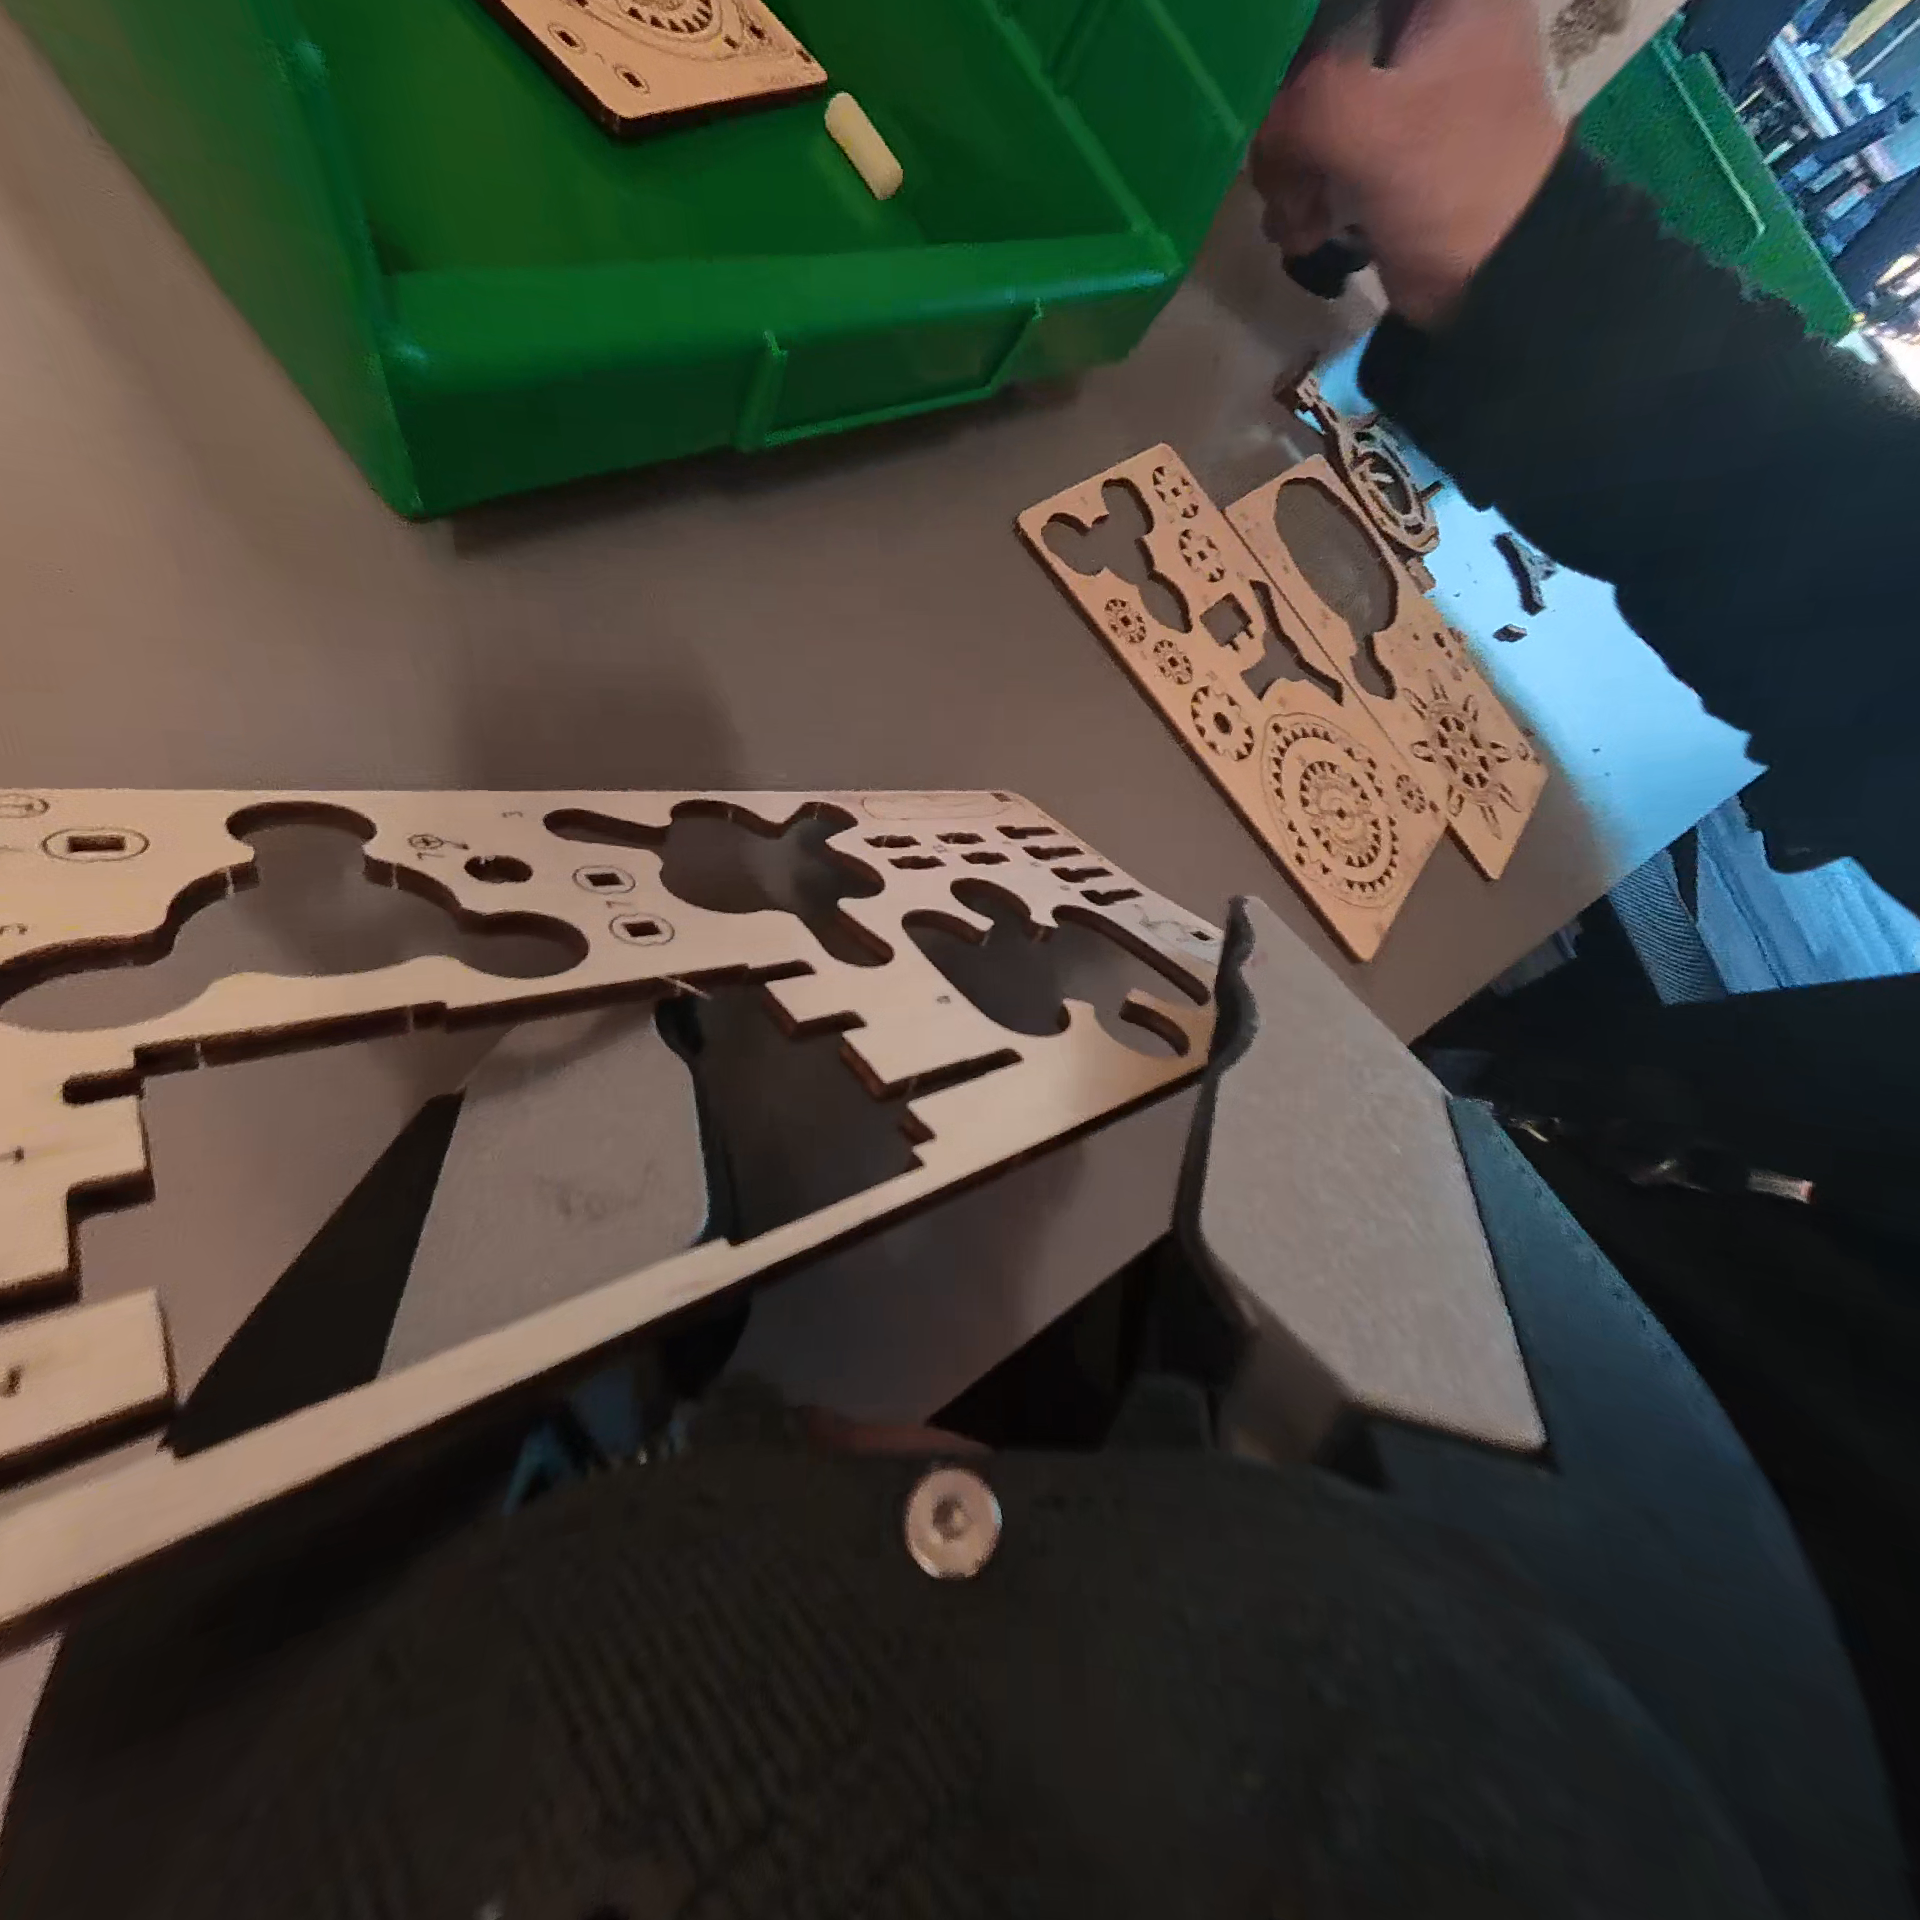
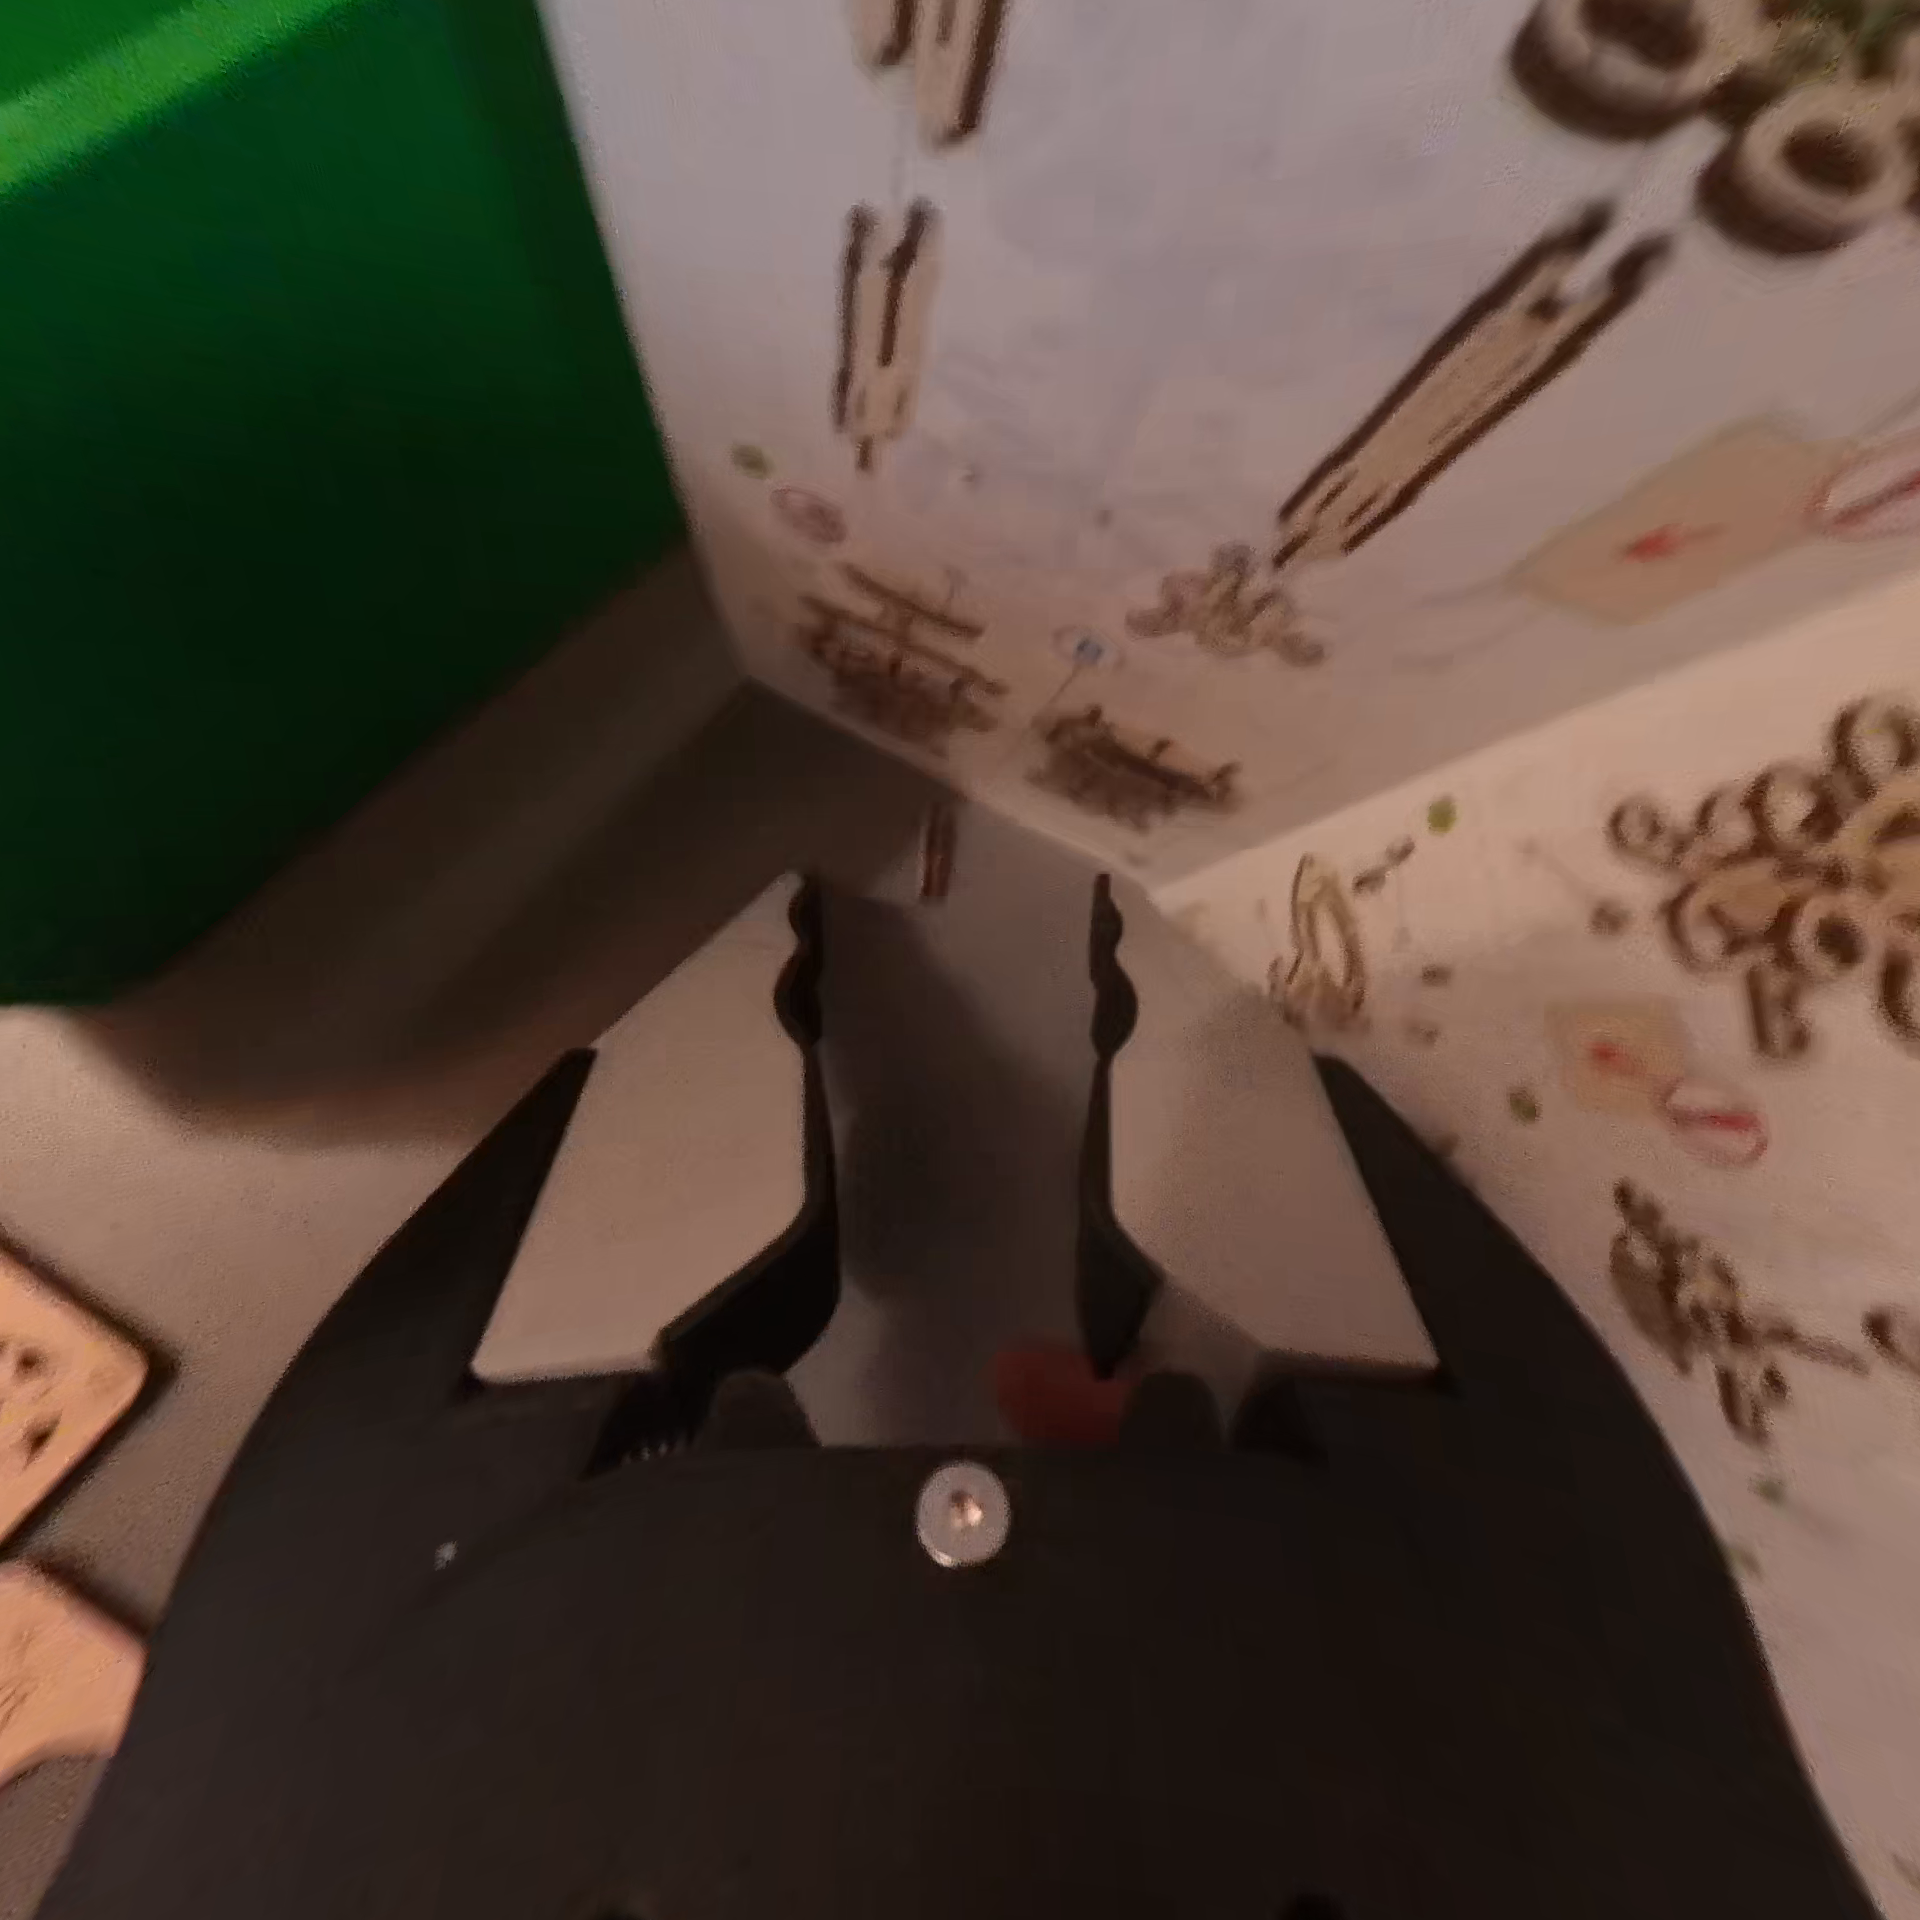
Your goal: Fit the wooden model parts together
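Your left gripper (image 1: 966, 1049) clamps a punched-out wooden sheet (image 1: 582, 977) at its right end, one finger (image 1: 1340, 1164) showing beside the edge and the other dark beneath the cutouts. The sheet runs out toward nine o'clock, lifted clear of the grey table (image 1: 623, 644) and tilted. Most of its large shapes are gone, so it looks more like a spent frame being moved aside than a source of parts, though a few small tabs near its right end may remain.

At twelve o'clock sits a green bin (image 1: 727, 343) holding another sheet (image 1: 665, 62) and a small pale stick (image 1: 862, 145). At two o'clock two more sheets (image 1: 1278, 675), partly emptied, lie overlapped, with gear and wheel patterns uncut. Beyond them a part-built wooden assembly (image 1: 1382, 488) rests on white paper, half hidden by a person's dark sleeve (image 1: 1662, 499).

Your right gripper (image 2: 951, 914) hangs with its jaws apart and nothing between them, low over the table. At twelve o'clock, just ahead of its tips, lies a small wooden piece (image 2: 937, 852), blurred, at the edge of the instruction pages (image 2: 1143, 416). The bin's wall (image 2: 291, 499) fills ten o'clock.

The pose suggests that piece is your next pick. It looks thin and flat on the table, so it may skid rather than lift.
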The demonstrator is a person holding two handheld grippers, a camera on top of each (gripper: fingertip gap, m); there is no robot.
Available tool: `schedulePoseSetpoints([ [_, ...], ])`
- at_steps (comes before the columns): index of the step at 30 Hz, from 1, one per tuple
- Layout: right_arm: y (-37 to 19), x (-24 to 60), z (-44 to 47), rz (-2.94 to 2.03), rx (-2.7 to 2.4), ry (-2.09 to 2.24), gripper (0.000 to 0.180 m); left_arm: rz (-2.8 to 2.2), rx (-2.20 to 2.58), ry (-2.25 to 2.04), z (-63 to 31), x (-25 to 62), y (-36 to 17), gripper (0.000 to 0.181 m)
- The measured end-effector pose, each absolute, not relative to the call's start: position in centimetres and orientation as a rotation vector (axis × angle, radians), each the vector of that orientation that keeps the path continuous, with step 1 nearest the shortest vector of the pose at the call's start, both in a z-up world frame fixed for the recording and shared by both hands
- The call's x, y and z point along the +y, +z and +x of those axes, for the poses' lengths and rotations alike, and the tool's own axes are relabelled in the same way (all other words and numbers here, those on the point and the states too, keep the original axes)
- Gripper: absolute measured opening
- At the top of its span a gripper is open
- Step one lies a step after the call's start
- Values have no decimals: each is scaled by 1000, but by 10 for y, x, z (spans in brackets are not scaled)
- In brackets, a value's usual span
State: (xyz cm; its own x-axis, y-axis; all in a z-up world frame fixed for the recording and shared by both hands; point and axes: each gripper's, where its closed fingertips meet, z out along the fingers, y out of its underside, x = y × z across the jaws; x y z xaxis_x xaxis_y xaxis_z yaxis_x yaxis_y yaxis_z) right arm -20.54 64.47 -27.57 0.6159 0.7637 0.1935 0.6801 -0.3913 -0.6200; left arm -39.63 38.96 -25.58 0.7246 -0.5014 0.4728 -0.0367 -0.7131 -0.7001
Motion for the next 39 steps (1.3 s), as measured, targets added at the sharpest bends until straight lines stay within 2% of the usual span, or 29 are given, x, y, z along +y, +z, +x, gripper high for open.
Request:
schedulePoseSetpoints([
  [2,-277,652,-210,-2172,-1123,179,32,-2218,410,-907,-395,388,-255,100],
  [4,-280,650,-211,-2197,-1148,218,0,-2202,418,-944,-391,388,-253,100],
  [7,-280,625,-196,-2257,-1212,246,0,-2185,441,-951,-388,386,-253,99],
  [13,-253,537,-106,-2253,-1236,175,0,-2160,479,-941,-381,390,-253,89],
  [19,-248,436,-56,-2230,-1166,393,0,-2165,549,-999,-357,385,-253,86],
  [22,-263,428,-50,-2236,-1138,442,3,-2184,530,-1039,-352,384,-253,82],
  [29,-253,428,-39,-2191,-1145,436,38,-2295,470,-867,-379,380,-258,87],
  [31,-251,427,-36,-2180,-1151,435,39,-2313,515,-869,-374,380,-255,97],
  [33,-244,419,-44,-2184,-1117,629,35,-2308,590,-1039,-358,373,-247,96],
  [35,-240,418,-43,-2212,-1067,776,42,-2334,557,-997,-365,386,-248,95],
  [36,-242,418,-41,-2217,-1082,776,48,-2346,578,-948,-369,389,-249,93],
  [39,-237,427,-28,-2143,-1074,632,49,-2395,668,-843,-374,382,-255,93],
])
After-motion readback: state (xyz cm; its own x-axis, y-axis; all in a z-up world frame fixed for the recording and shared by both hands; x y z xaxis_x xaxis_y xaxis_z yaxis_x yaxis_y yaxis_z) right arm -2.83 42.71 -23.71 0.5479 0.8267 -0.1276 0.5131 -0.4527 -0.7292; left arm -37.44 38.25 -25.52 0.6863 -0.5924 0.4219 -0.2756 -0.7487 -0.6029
